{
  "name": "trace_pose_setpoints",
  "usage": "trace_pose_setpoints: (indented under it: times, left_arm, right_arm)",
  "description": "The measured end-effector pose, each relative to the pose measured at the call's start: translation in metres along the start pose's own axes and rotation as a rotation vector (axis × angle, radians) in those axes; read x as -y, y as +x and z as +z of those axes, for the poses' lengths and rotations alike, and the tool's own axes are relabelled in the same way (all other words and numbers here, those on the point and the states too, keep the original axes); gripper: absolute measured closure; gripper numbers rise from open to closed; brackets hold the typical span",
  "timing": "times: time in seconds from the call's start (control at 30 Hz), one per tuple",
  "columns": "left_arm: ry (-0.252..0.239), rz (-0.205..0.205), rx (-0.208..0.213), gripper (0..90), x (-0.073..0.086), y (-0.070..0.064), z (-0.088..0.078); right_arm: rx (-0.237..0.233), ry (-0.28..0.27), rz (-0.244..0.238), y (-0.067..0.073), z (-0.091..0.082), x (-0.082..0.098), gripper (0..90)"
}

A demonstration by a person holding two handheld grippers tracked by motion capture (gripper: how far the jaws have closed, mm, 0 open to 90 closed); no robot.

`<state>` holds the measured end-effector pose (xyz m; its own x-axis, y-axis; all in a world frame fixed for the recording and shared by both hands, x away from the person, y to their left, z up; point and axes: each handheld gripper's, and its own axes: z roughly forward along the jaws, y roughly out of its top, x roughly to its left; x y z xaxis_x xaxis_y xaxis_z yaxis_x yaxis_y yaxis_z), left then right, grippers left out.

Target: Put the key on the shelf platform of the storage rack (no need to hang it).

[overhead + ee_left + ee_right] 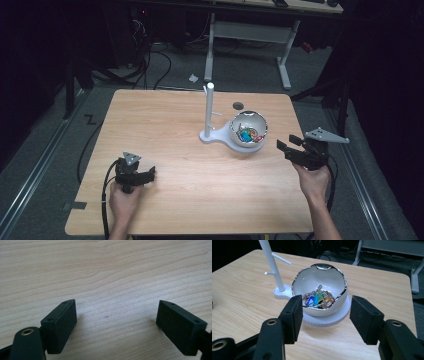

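A white eggshell-shaped bowl (248,129) with a silver rim stands on the round foot of a white stand, right of the table's middle. Inside the bowl (322,287) lies a bunch of metal rings with coloured tags (318,300). A white pole with short pegs (209,111) rises from the stand's left end. My right gripper (289,142) hovers just right of the bowl, open and empty, its jaws pointing at it (325,315). My left gripper (145,176) rests low at the table's front left, open over bare wood (116,320).
The wooden table (165,130) has a small dark round hole (238,105) behind the bowl. Its right edge runs close beside my right hand. Beyond the table stand a white desk frame (250,35) and loose cables on the floor.
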<state>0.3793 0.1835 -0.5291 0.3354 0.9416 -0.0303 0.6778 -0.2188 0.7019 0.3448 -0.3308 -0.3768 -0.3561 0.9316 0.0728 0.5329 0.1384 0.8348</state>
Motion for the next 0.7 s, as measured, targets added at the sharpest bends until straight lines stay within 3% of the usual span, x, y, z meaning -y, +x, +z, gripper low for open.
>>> trace_pose_setpoints:
  times: [0.37, 0.7]
  left_arm:
    - [0.000, 0.000, 0.000, 17.0, 0.000, 0.000, 0.000]
    - [0.000, 0.001, 0.001, 17.0, 0.000, 0.000, 0.000]
  right_arm:
    - [-0.009, -0.015, 0.027, 0.001, -0.009, 0.020, 44.5]
    - [-0.012, 0.001, 0.041, 0.005, -0.004, 0.037, 44.8]
